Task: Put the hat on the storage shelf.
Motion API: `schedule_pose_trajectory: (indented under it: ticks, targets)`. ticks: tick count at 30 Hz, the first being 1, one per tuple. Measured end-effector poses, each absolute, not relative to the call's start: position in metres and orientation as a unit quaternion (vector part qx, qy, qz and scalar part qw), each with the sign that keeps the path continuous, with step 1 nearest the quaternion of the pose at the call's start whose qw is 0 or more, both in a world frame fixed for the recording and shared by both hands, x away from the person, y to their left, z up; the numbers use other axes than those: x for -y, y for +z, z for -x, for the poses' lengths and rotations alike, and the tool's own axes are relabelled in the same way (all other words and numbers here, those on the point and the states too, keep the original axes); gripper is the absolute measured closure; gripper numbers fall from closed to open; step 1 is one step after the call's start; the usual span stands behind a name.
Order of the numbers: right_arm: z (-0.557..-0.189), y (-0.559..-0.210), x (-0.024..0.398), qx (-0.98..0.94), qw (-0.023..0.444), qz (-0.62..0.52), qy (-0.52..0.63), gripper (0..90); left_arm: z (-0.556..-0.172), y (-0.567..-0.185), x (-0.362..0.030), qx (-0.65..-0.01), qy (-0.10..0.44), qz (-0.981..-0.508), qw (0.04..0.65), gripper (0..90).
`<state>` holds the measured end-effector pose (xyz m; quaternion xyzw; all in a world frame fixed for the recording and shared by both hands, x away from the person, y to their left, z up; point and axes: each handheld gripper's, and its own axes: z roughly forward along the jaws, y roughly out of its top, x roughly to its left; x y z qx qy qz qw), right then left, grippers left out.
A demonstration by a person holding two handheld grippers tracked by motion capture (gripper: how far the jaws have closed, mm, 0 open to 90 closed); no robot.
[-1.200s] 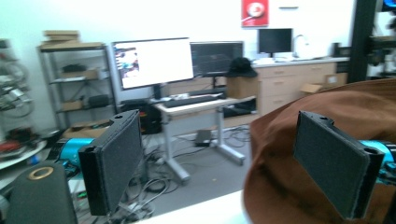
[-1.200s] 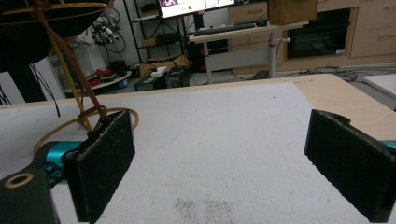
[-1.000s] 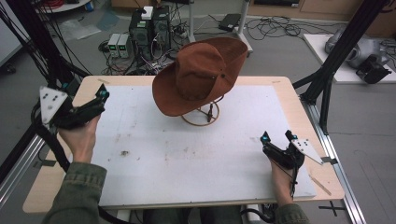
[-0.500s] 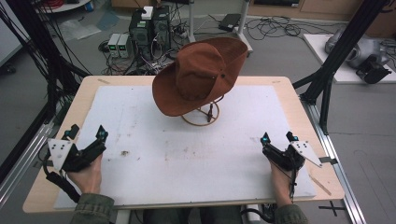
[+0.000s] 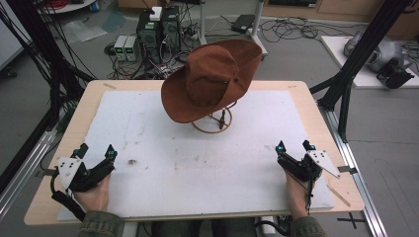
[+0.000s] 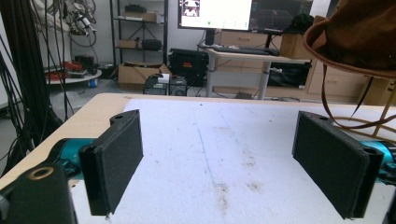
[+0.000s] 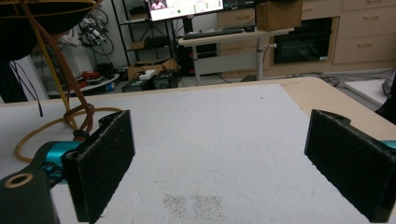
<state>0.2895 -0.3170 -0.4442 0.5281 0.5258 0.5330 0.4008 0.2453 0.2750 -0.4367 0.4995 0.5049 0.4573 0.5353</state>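
Note:
A brown wide-brimmed hat (image 5: 212, 81) hangs tilted on a thin wire stand (image 5: 211, 126) at the far middle of the table. My left gripper (image 5: 96, 149) rests at the front left of the white mat (image 5: 163, 173), jaws open and holding nothing. At the front right, my right gripper (image 5: 293, 146) is also open and holds nothing. In the left gripper view the left gripper (image 6: 219, 119) points along the mat, with the hat (image 6: 359, 32) up at the right. In the right gripper view the right gripper (image 7: 222, 119) faces bare mat, and the stand (image 7: 70, 116) is at the left.
The mat covers most of the wooden table (image 5: 74, 113) and has a small dark smudge (image 5: 132, 161) near the left gripper. Black frame posts (image 5: 353, 64) rise beside the table. Computers and cables (image 5: 153, 34) sit on the floor behind it.
My left gripper has come back from the far left corner of the table to the front left, still open. The right gripper and the hat have not moved.

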Motion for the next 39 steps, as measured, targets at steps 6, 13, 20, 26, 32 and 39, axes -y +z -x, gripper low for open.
schedule_pose_trajectory:
  ticks: [6,13,20,26,32,39]
  targets:
    - [-0.2879,-0.4447,0.316,-0.528,0.401,-0.528,0.532,7.8,-0.2477,-0.4392,-0.2745,-0.504,0.46,-0.501,0.533,16.5]
    - [-0.2882,-0.4453,0.3153,-0.527,0.399,-0.529,0.532,7.8,-0.248,-0.4429,-0.2795,-0.513,0.453,-0.499,0.532,16.5]
    - [-0.2888,-0.445,0.3157,-0.519,0.397,-0.536,0.535,7.8,-0.2457,-0.4432,-0.2798,-0.511,0.449,-0.501,0.535,16.5]
    - [-0.2871,-0.444,0.3154,-0.517,0.395,-0.538,0.536,7.8,-0.2436,-0.4418,-0.2783,-0.508,0.448,-0.5,0.539,16.5]
    - [-0.2873,-0.4441,0.3166,-0.515,0.395,-0.54,0.536,7.8,-0.2436,-0.4427,-0.2804,-0.513,0.446,-0.495,0.541,16.5]
    - [-0.2879,-0.4443,0.3171,-0.514,0.391,-0.544,0.536,7.8,-0.2441,-0.4432,-0.2807,-0.517,0.441,-0.496,0.541,16.5]
